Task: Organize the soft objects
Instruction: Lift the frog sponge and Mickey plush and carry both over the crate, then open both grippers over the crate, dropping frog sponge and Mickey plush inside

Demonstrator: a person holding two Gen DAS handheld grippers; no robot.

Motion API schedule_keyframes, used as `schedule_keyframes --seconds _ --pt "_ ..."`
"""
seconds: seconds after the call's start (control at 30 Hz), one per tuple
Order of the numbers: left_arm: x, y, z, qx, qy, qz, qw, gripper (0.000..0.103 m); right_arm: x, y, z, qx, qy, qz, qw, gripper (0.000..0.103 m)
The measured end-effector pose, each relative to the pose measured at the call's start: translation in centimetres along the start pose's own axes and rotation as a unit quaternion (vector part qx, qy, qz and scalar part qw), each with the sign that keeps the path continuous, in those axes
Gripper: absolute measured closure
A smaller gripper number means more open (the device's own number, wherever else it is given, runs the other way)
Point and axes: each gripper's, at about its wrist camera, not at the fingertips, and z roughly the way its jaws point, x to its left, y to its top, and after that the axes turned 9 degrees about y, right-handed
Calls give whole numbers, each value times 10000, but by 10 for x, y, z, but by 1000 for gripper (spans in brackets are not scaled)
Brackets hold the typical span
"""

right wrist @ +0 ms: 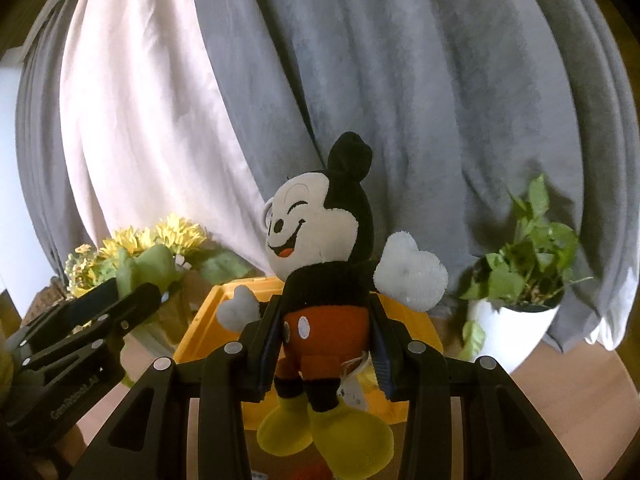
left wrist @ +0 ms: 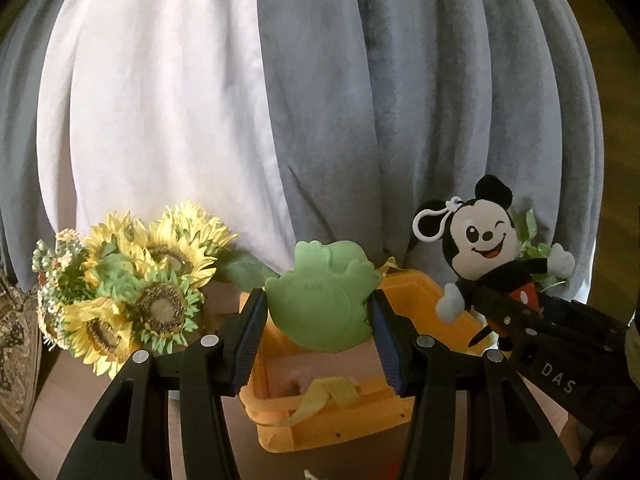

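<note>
Black jaws fill the bottom of each wrist view, and both are loaded. Starting at the left, the left gripper is clamped on a flat green frog-shaped soft toy, its blue pads pressing the toy's two sides and holding it upright above the near half of the yellow bin. Beyond it on the left stands a bunch of artificial sunflowers, with grey and white curtains behind everything.

Further right, the right gripper is closed on a mouse plush, pinching it at the red shorts so the head and white-gloved arms stand above the jaws and the yellow shoes dangle below. The plush hangs over the yellow bin too, toward its right side; the left wrist view shows it facing across the bin's far right corner. A potted green plant sits off to the right.

As for progress, I judge the pickup done for both toys and the drop not yet made: each toy is in the air over the bin, neither resting in it. Something pink and a yellow strap lie inside the bin, though what they are is unclear. Both grippers point forward and slightly down, side by side, angled in toward the bin.
</note>
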Motion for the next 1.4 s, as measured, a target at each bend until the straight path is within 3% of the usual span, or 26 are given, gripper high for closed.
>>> schedule_keyframes --seconds 0.4,0.73,1.23,1.3,1.4 --pt "-3 0 42 164 89 26 9998 52 -9 7 46 145 112 -82 9998 62" --pt "-3 -14 91 572 152 -15 9982 52 -21 8 95 278 175 -112 9994 62" --pt "-9 -38 140 1092 94 44 9940 52 -32 -16 154 971 265 -88 9949 62" --pt "-9 -40 143 1169 40 40 9931 49 -33 -19 156 1015 295 -63 9944 60" --pt "-9 -42 143 1191 18 -9 9929 38 -34 -20 156 1010 213 -79 9946 39"
